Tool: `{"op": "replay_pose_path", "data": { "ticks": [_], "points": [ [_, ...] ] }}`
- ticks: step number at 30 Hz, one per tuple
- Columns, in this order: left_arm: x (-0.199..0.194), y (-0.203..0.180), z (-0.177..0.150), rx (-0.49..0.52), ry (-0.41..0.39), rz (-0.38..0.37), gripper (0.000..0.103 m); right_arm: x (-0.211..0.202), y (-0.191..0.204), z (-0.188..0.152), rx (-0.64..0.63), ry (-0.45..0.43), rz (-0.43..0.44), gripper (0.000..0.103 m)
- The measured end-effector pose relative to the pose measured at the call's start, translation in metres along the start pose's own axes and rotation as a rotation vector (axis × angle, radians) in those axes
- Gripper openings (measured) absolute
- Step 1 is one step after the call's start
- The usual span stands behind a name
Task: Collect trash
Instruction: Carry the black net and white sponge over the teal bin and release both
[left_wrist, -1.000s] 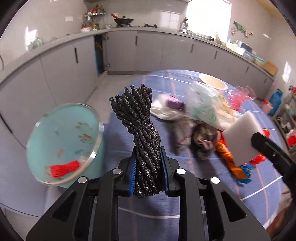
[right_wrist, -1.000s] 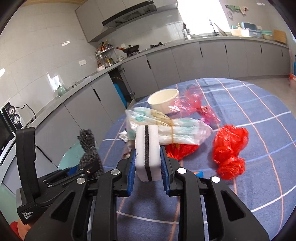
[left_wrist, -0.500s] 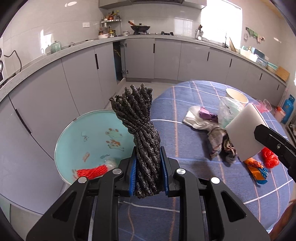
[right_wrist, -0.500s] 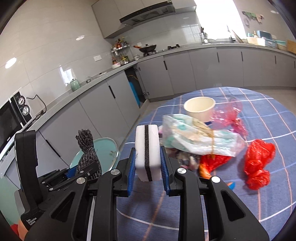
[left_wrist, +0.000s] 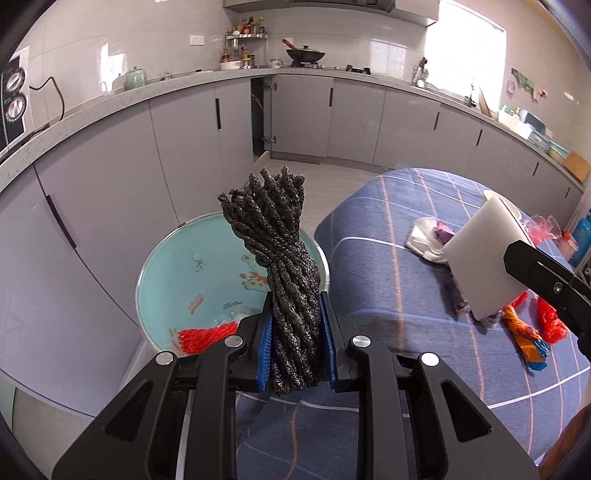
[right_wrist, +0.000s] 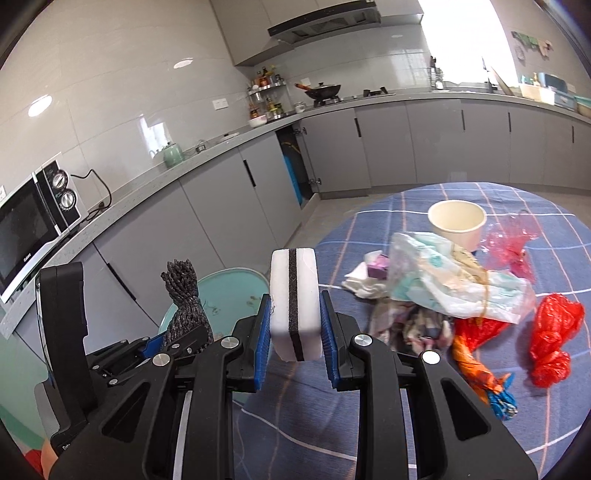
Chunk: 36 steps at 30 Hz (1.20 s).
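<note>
My left gripper (left_wrist: 295, 328) is shut on a bundle of dark speckled rope (left_wrist: 280, 258), which stands upright between the blue pads. Behind and below it is a teal round bin (left_wrist: 207, 273) with red netting (left_wrist: 207, 334) inside. My right gripper (right_wrist: 293, 325) is shut on a white sponge with a black middle layer (right_wrist: 293, 291). In the left wrist view that sponge (left_wrist: 484, 258) shows at the right, over the table. In the right wrist view the rope (right_wrist: 184, 299) and the bin (right_wrist: 229, 299) lie to the left.
A round table with a blue checked cloth (right_wrist: 406, 387) carries a cream paper cup (right_wrist: 456, 221), a crumpled plastic bag (right_wrist: 454, 280), red bags (right_wrist: 554, 332), rags and an orange wrapper (right_wrist: 476, 373). Grey cabinets (left_wrist: 184, 147) run along the wall behind the bin.
Both views have swung left, away from the trash pile. The teal bin has shifted towards the middle, behind the rope. Both grips are unchanged.
</note>
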<state>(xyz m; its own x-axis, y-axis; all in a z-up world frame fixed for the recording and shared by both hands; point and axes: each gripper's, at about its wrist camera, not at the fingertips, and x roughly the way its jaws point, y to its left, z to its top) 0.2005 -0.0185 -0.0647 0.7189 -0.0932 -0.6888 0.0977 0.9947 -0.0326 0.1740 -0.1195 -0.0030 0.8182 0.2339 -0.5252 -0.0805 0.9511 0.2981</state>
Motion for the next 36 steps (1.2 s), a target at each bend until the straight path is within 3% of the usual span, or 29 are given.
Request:
{"op": "replay_pose_path", "data": {
  "ticks": [36],
  "points": [
    [0.02,0.071,-0.003,-0.111,0.043,0.054,0.022,0.057,0.064,0.0,-0.084,0.08,0.09,0.026]
  ]
}}
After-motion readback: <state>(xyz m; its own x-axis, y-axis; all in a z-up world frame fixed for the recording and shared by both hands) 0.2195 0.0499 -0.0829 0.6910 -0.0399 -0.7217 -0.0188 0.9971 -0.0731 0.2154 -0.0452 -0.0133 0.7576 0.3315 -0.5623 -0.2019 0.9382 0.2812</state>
